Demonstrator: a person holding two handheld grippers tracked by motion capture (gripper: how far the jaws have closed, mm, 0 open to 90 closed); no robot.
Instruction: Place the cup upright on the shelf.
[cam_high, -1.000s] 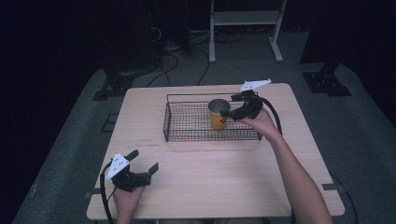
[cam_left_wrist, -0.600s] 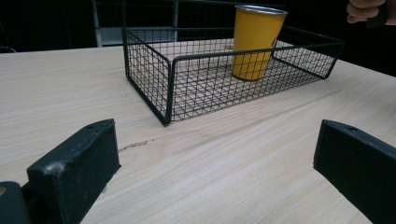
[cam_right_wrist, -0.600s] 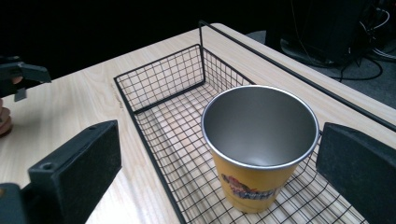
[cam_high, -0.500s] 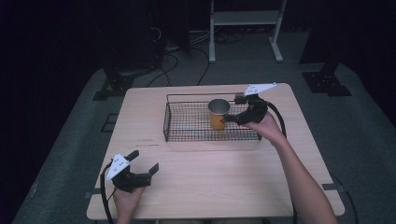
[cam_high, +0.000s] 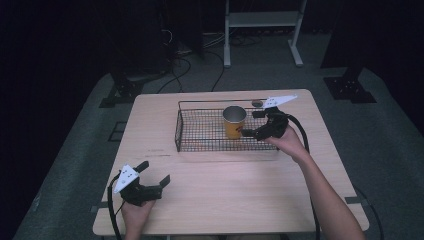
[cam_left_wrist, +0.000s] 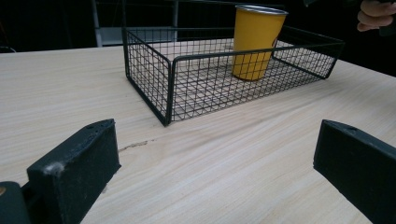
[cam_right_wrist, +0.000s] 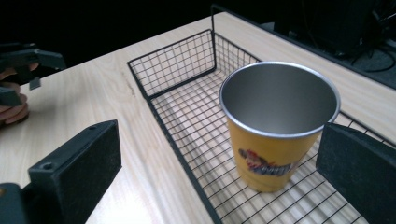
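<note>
A yellow metal cup (cam_high: 234, 121) (cam_left_wrist: 257, 42) (cam_right_wrist: 280, 135) stands upright in the right part of a black wire basket (cam_high: 200, 131) (cam_left_wrist: 187, 79) (cam_right_wrist: 177, 74) at the table's middle. My right gripper (cam_high: 252, 124) (cam_right_wrist: 217, 186) is open just right of the cup, its jaws spread wide, the cup closer to the right jaw. I cannot tell whether that jaw touches it. My left gripper (cam_high: 154, 173) (cam_left_wrist: 215, 158) rests open on the bare wood near the front left corner, pointing at the basket with nothing between its jaws.
The wooden table (cam_high: 225, 195) stands on grey floor. A small dark round mark (cam_high: 257, 103) lies behind the basket. A white frame (cam_high: 260, 20), cables and black stands (cam_high: 350, 85) sit on the floor beyond the far edge.
My right gripper has drawn back a little from the cup, toward the person. The cup, the basket and the left gripper have stayed put.
</note>
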